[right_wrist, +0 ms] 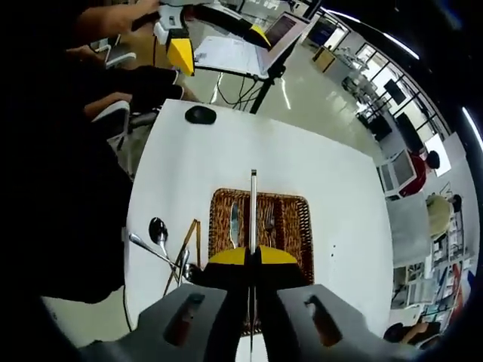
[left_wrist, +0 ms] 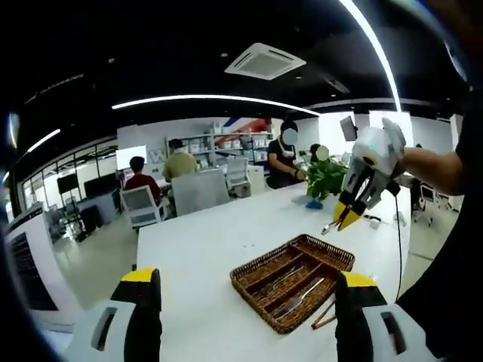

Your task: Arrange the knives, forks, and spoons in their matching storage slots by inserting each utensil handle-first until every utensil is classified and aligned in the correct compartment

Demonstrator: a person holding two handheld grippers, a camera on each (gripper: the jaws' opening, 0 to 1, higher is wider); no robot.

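A brown wicker tray (left_wrist: 326, 249) with long slots lies on the white table (left_wrist: 204, 249). My left gripper (left_wrist: 249, 313) stands open and empty, well short of the tray. Up on the right, my right gripper (left_wrist: 343, 219) hangs over the tray, shut on a slim metal utensil (left_wrist: 330, 225). In the right gripper view that utensil (right_wrist: 253, 204) points straight ahead from my right gripper (right_wrist: 253, 256), above the tray (right_wrist: 290, 198); I cannot tell which kind it is. A knife (right_wrist: 234, 222) and a fork (right_wrist: 269, 219) lie in the slots. Loose spoons (right_wrist: 158, 232) rest left of the tray.
Wooden chopsticks (right_wrist: 186, 249) lie between the spoons and the tray, and beside the tray (left_wrist: 324, 313) in the left gripper view. A black mouse (right_wrist: 200, 115) and a laptop (right_wrist: 249, 45) sit at the table's far end. A potted plant (left_wrist: 324, 177) and seated people are beyond.
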